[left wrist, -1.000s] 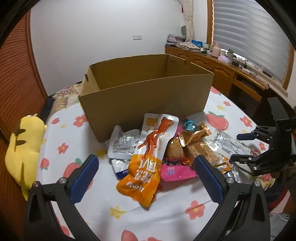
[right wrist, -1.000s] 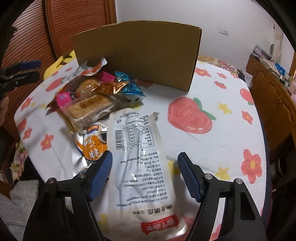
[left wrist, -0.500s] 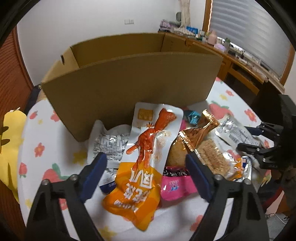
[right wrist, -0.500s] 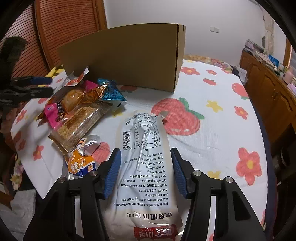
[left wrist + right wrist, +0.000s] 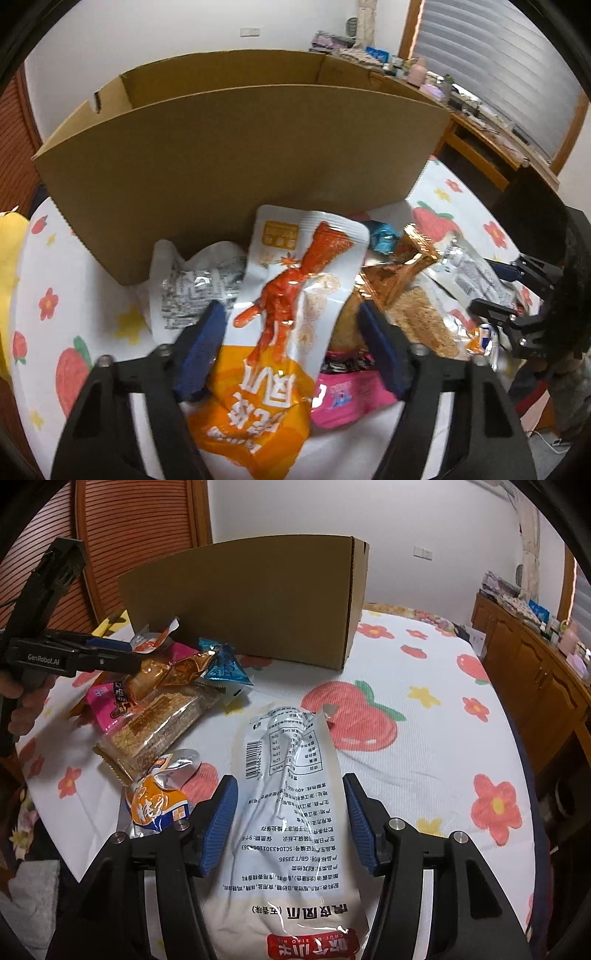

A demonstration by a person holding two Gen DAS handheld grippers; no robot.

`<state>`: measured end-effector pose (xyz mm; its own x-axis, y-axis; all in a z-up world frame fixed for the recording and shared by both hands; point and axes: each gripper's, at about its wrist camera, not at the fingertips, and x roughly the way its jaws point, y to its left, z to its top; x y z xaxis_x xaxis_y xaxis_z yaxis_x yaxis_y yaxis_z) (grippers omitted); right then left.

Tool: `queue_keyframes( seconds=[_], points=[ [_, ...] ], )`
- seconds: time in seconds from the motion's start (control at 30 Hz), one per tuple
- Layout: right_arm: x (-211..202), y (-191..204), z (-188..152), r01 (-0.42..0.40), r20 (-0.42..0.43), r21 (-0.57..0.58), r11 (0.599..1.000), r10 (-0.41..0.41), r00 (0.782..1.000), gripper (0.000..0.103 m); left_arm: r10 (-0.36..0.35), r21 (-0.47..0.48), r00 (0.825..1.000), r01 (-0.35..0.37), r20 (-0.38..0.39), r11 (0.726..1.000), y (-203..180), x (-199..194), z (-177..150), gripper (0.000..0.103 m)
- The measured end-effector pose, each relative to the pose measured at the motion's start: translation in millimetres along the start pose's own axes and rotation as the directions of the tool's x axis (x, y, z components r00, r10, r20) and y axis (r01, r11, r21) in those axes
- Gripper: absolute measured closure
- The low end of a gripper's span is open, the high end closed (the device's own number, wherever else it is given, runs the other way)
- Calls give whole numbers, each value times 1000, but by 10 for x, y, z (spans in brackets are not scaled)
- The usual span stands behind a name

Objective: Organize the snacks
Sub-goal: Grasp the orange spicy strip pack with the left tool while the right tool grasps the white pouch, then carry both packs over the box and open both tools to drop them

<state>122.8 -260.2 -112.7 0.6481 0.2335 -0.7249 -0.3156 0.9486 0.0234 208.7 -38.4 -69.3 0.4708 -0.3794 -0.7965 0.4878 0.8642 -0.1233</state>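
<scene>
Snack packets are heaped just before the cardboard box [image 5: 236,162], on its near side. The orange pouch [image 5: 280,332] is straddled by the left gripper [image 5: 291,350], whose jaws have just been closing; contact is probably not yet made. The white pouch [image 5: 295,812], beside the box's right corner, is bracketed by the half-open right gripper [image 5: 288,827]. Both pouches are judged light, slippery and crushable; side seams are preferred. Open room is seen above the box rim.

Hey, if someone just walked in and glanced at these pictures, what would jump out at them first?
Probably the big open cardboard box standing at the back of the flowered tablecloth, with a jumble of bright snack packets heaped in front of it. The orange and white packet lies between the fingers of the left claw, whose jaws have just been closing. Off to the side, the right claw straddles a long white packet lying printed-back up.
</scene>
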Motion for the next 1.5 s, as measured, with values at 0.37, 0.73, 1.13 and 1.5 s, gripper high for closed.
queue_keyframes(
  seconds=[0.37,0.73,1.13,1.5],
  points=[
    [-8,17,-17,8,7,2,1000,-8,1000,46,52,12,998,-52,25,999,-35,-116,-190,86],
    [-59,-115,142,-33,-57,34,999,35,998,67,24,11,989,-26,149,1000,-144,-507,-246,89],
    [-173,-14,250,-47,-58,-23,999,46,997,90,11,66,984,-23,176,998,-365,-597,-247,89],
    [-283,48,279,-68,-40,-33,997,67,997,95,1,55,980,-12,200,998,-348,-639,-282,89]
  ],
)
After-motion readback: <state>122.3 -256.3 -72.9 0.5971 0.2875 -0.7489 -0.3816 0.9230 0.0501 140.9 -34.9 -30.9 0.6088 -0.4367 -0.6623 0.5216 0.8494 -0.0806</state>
